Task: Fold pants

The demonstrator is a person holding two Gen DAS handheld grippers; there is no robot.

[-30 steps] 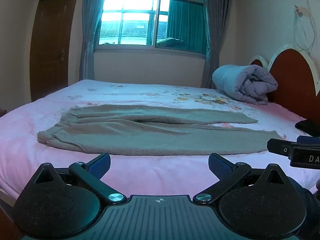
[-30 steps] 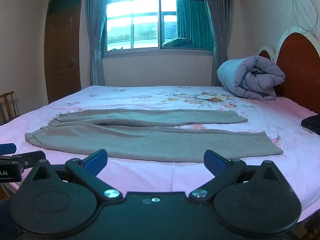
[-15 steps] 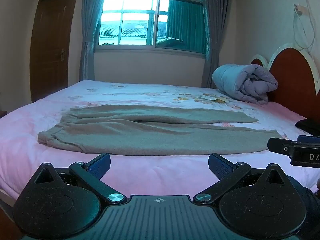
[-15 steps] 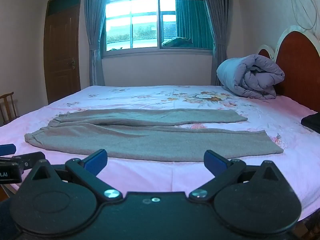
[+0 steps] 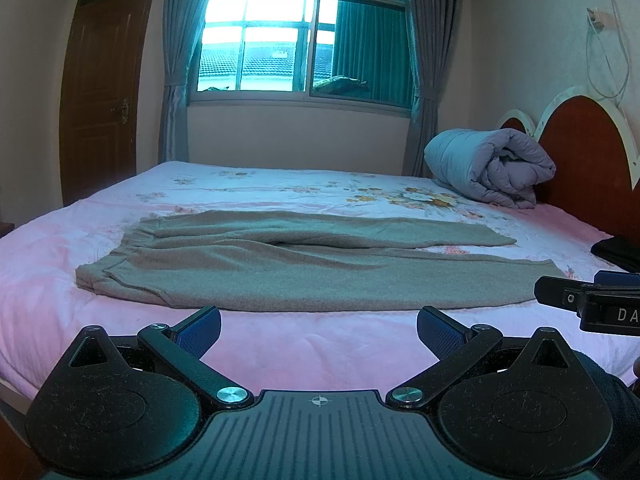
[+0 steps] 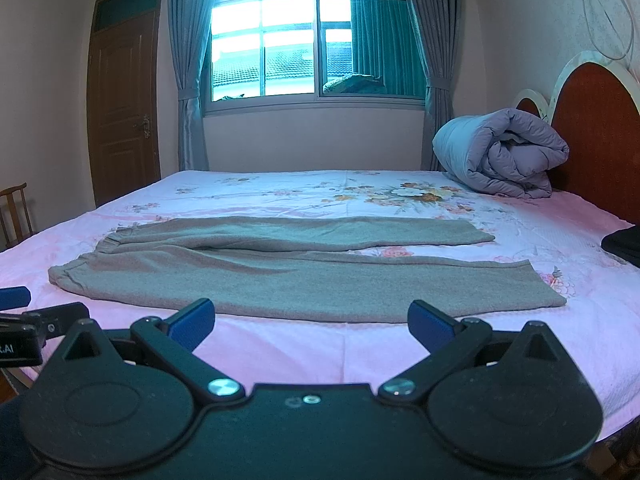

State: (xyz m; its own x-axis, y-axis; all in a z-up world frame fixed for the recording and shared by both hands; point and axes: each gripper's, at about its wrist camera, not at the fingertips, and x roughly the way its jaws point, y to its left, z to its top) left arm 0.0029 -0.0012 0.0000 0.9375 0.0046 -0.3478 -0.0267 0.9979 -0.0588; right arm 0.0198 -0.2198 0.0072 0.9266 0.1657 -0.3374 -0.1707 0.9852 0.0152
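**Both grippers hovering before unfolded pants**

The left gripper (image 5: pixel 319 326) is hanging with its fingers spread wide, gripping nothing, short of the bed's near edge. The right gripper (image 6: pixel 311 320) is doing likewise beside it. Beyond them, the grey pants (image 5: pixel 304 264) are lying flat across the pink floral bed (image 5: pixel 304 344), waistband to the left, legs stretching right. A rolled quilt (image 6: pixel 500 152) is sitting against the headboard (image 6: pixel 596 128).

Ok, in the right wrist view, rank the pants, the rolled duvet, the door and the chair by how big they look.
1. Pants, widest, though nearest the camera.
2. Door and duvet: look alike in area, so no ranking.
3. Chair, smallest, cut off at the frame edge.
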